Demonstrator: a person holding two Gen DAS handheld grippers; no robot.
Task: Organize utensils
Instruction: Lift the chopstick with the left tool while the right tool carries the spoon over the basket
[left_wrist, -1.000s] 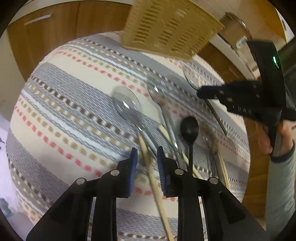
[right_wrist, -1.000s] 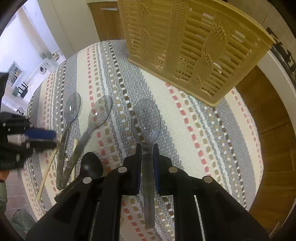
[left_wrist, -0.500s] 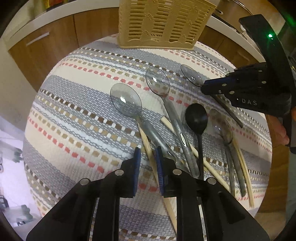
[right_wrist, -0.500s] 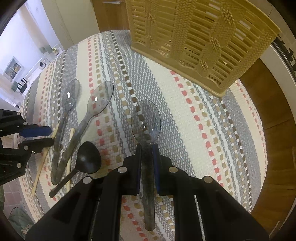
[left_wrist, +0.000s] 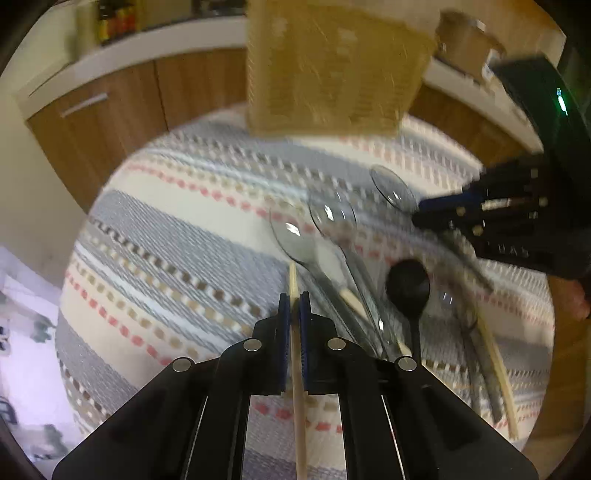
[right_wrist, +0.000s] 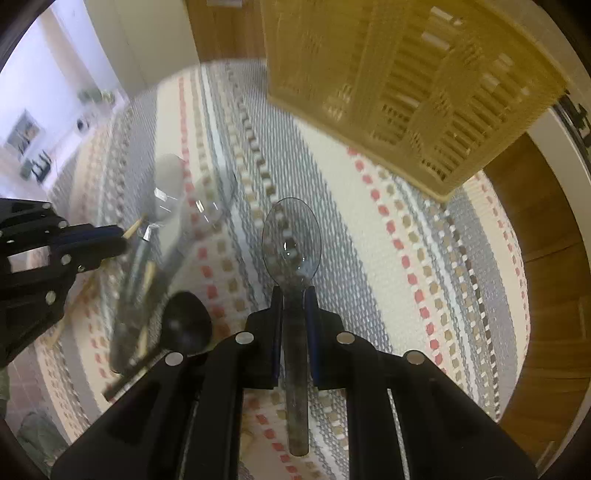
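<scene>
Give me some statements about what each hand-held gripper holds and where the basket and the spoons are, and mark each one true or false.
1. The left hand-held gripper is shut on a wooden chopstick. True.
2. The right hand-held gripper holds the black spoon. False: it grips a clear spoon; the black one lies on the striped cloth.
3. The woven basket is yellow. True.
4. The clear spoon is already in the basket. False: it is above the cloth, short of the basket.
</scene>
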